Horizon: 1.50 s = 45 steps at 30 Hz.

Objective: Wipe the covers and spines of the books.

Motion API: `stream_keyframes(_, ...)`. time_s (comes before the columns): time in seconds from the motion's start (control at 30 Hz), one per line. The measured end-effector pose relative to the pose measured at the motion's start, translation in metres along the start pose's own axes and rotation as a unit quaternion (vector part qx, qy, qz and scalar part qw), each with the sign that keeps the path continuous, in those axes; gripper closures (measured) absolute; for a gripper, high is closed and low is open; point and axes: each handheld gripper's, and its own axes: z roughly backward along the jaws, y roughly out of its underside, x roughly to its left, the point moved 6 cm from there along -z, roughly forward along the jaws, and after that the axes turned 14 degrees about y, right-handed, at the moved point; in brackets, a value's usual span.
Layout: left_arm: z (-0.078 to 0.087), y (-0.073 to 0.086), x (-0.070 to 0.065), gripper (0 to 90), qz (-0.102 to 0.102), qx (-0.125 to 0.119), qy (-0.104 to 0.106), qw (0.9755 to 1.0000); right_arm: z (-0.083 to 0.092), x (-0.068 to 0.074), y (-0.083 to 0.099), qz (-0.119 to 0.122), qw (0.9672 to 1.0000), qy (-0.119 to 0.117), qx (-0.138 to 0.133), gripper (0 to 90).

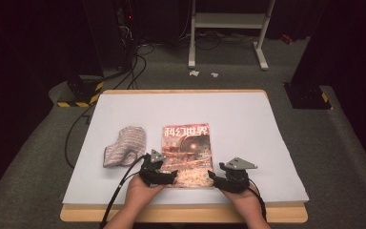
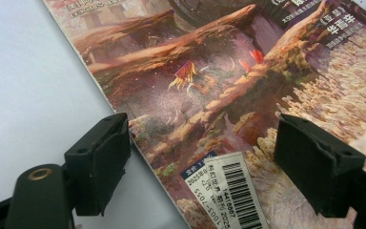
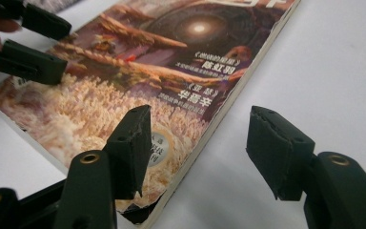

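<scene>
The magazine lies flat and closed on the white sheet that covers the desk, a little left of the middle and close to the near edge, its red title at the far end. At its near left corner the left gripper stands with jaws spread wide: in the left gripper view one jaw sits off the spine over the sheet and the other over the cover, with the barcode sticker between them, and neither pad presses on anything. At the near right corner the right gripper is parted too; the right gripper view has one jaw over the cover and the other over bare sheet, straddling the magazine's long edge without pinching it. Both hands come in over the desk's near edge, cables trailing behind them. Just left of the magazine, apart from it, lies a crumpled greyish cloth, clear of both grippers. Beyond the desk's far edge, on the floor, stand a white frame and black cables.
</scene>
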Motion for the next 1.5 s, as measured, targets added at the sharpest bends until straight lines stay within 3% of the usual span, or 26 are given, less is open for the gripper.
stream_keyframes(0.23, -0.008, -0.009, 0.003, 24.0, -0.015, -0.001, 0.019, 0.9997, -0.011, 0.008, 0.003, -0.003, 0.9992, -0.009, 0.039, 40.5)
stream_keyframes(0.37, -0.003, -0.008, 0.008, 29.0, -0.013, -0.007, 0.027, 0.9995, -0.014, 0.011, 0.002, 0.004, 0.9983, 0.008, 0.058, 40.6)
stream_keyframes(0.53, 0.003, -0.003, 0.014, 32.5, -0.005, -0.019, 0.021, 0.9996, -0.021, 0.017, -0.005, 0.009, 0.9981, 0.013, 0.059, 41.6)
stream_keyframes(0.63, 0.002, -0.004, 0.012, 28.9, 0.002, -0.022, 0.023, 0.9995, -0.022, 0.02, -0.007, 0.014, 0.9977, 0.023, 0.062, 41.9)
stream_keyframes(0.73, -0.001, -0.002, 0.009, 23.6, -0.009, -0.023, 0.013, 0.9996, -0.021, 0.021, -0.005, 0.008, 0.9983, 0.028, 0.05, 42.6)
stream_keyframes(1.03, 0.004, -0.002, 0.015, 28.2, 0.019, -0.046, 0.038, 0.9981, -0.021, 0.021, -0.002, -0.004, 0.9987, 0.027, 0.044, 42.9)
stream_keyframes(1.13, 0.007, -0.002, 0.017, 31.6, 0.037, -0.058, 0.052, 0.9963, -0.021, 0.021, -0.002, -0.003, 0.9986, 0.029, 0.043, 43.0)
stream_keyframes(1.3, 0.011, -0.003, 0.017, 32.0, 0.041, -0.078, 0.061, 0.9943, -0.02, 0.021, -0.002, -0.004, 0.9988, 0.028, 0.041, 43.0)
stream_keyframes(1.5, 0.021, -0.008, 0.01, 33.6, 0.032, -0.128, 0.08, 0.988, -0.019, 0.021, 0.0, -0.004, 0.9989, 0.027, 0.039, 43.1)
